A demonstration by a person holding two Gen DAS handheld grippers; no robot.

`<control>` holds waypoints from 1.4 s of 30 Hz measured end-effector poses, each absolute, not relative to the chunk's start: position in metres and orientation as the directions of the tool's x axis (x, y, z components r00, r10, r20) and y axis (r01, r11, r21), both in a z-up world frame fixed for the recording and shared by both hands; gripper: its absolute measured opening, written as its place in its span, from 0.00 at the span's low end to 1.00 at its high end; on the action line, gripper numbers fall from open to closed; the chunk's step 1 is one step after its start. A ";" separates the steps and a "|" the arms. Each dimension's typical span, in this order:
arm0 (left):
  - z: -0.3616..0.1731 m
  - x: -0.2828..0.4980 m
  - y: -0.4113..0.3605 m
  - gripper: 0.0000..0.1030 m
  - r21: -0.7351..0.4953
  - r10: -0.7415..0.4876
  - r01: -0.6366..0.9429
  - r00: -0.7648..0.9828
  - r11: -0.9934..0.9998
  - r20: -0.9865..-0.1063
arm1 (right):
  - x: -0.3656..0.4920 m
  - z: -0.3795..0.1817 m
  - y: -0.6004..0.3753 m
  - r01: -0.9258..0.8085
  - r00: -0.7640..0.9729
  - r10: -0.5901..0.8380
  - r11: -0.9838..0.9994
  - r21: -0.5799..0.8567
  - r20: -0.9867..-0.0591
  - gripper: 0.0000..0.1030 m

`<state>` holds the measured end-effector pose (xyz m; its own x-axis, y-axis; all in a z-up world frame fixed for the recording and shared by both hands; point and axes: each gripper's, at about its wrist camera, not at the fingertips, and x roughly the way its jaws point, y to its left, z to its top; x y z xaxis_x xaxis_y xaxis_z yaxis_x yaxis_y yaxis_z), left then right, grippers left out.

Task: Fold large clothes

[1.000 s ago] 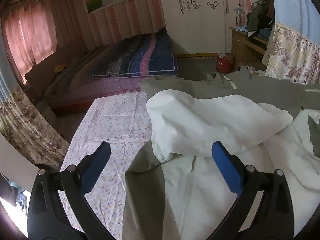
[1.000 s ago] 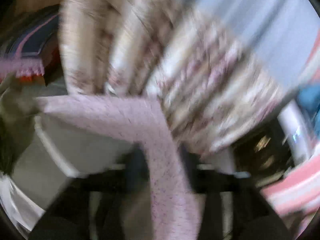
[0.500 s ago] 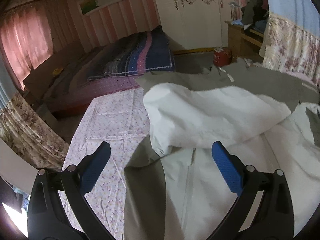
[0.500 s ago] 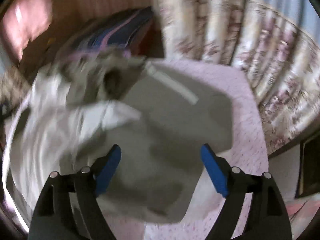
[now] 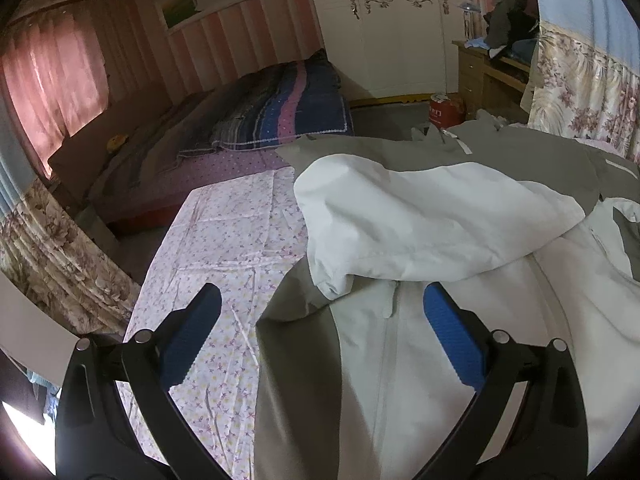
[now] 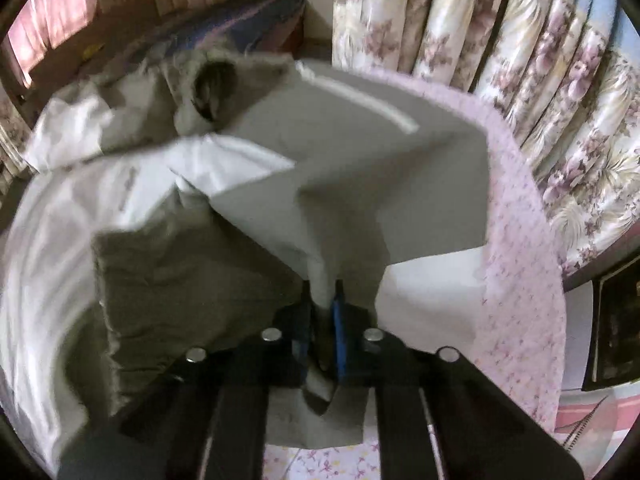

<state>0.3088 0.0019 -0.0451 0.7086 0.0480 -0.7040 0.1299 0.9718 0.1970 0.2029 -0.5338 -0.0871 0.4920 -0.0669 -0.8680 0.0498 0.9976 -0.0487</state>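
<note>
The right gripper point(image 6: 325, 312) is clamped shut on a pinched-up fold of the grey-and-white jacket point(image 6: 340, 168), the cloth rising in a small peak between the blue pads point(image 6: 339, 332). The jacket sprawls across the pink floral bedsheet point(image 6: 516, 272), its grey sleeve panel with a white stripe point(image 6: 360, 98) reaching toward the sheet's far edge. The fur-trimmed hood point(image 6: 212, 84) lies bunched at the far left side, and white lining spreads along the left. Flowered curtains point(image 6: 520, 80) hang just past the sheet's right edge. A striped blanket point(image 6: 240, 20) shows beyond the hood.
</note>
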 end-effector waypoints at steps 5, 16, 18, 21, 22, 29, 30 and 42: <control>-0.039 0.307 0.004 0.97 0.184 0.033 0.133 0.717 0.974 -0.696 | 0.190 -0.013 -0.553 0.091 0.669 0.053 0.984 0.153 -0.741 0.06; -0.006 0.313 0.021 0.97 0.130 0.022 0.082 0.764 0.988 -0.645 | 0.283 0.093 -0.434 -0.288 0.740 0.514 0.825 0.487 -0.434 0.07; 0.000 0.313 0.030 0.97 0.119 0.027 0.064 0.771 0.991 -0.637 | 0.309 0.101 -0.388 -0.375 0.694 0.582 0.795 0.477 -0.423 0.06; 0.006 0.314 0.042 0.97 0.117 0.052 0.028 0.778 0.993 -0.627 | 0.359 0.082 -0.331 -0.405 0.595 0.624 0.777 0.481 -0.507 0.10; 0.006 0.315 0.045 0.97 0.117 0.060 0.018 0.777 0.993 -0.627 | 0.373 0.067 -0.316 -0.388 0.546 0.616 0.786 0.481 -0.567 0.15; -0.005 0.326 0.056 0.97 0.150 0.095 0.006 0.745 0.989 -0.660 | 0.395 0.020 -0.280 -0.330 0.469 0.481 0.873 0.358 -0.741 0.63; -0.006 0.329 0.054 0.97 0.146 0.086 0.016 0.741 0.989 -0.666 | 0.390 0.028 -0.289 -0.325 0.503 0.454 0.888 0.326 -0.736 0.65; -0.079 0.400 -0.012 0.34 0.002 -0.080 0.151 0.532 0.989 -0.843 | 0.338 0.010 -0.420 0.061 0.686 -0.089 0.996 -0.066 -0.722 0.93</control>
